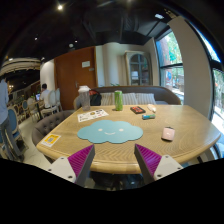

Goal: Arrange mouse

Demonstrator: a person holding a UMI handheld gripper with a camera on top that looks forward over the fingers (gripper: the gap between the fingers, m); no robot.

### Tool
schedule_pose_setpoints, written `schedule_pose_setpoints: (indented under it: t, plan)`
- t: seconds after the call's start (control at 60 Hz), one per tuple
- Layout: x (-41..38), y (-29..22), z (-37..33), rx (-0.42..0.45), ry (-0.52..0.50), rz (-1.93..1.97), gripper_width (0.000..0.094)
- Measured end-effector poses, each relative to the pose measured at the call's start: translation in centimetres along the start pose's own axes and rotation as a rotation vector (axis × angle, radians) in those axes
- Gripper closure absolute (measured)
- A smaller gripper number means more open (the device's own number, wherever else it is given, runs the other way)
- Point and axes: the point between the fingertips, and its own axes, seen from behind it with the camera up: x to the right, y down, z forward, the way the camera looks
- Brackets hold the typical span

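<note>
A round wooden table [60,150] stands ahead of me. A light blue cloud-shaped mouse mat [109,132] lies on it just beyond my fingers. A small pale pink mouse [168,132] rests on the table to the right of the mat, apart from it. My gripper [112,160] is open and empty, its two magenta pads [80,158] spread wide at the table's near edge, held back from the mat and the mouse.
A green cup [118,100] stands at the far side. A paper sheet [92,115], a dark notebook [138,109], a teal item [148,116] and a yellow card [50,140] lie on the table. A sofa [130,97] sits behind; a person [45,96] sits far left.
</note>
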Motion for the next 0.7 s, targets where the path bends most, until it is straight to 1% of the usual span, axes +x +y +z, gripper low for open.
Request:
schedule_pose_setpoints:
  t: [0.167, 0.2, 0.367, 0.433, 0.583, 0.7]
  plan:
    - [1.2, 0.9, 1.0, -0.004, 0.015, 0.009, 0.0106]
    - [1.6, 0.4, 0.8, -0.004, 0.027, 0.006, 0.0108]
    - [5.7, 1.5, 2.7, 0.013, 0.075, 0.010, 0.0112]
    - [8.8, 1.7, 3.5, 0.013, 0.102, 0.005, 0.0111]
    - [17.4, 1.9, 6.1, 0.005, 0.221, -0.012, 0.0109]
    - [21.9, 2.8, 9.1, -0.031, 0.265, 0.014, 0.0112]
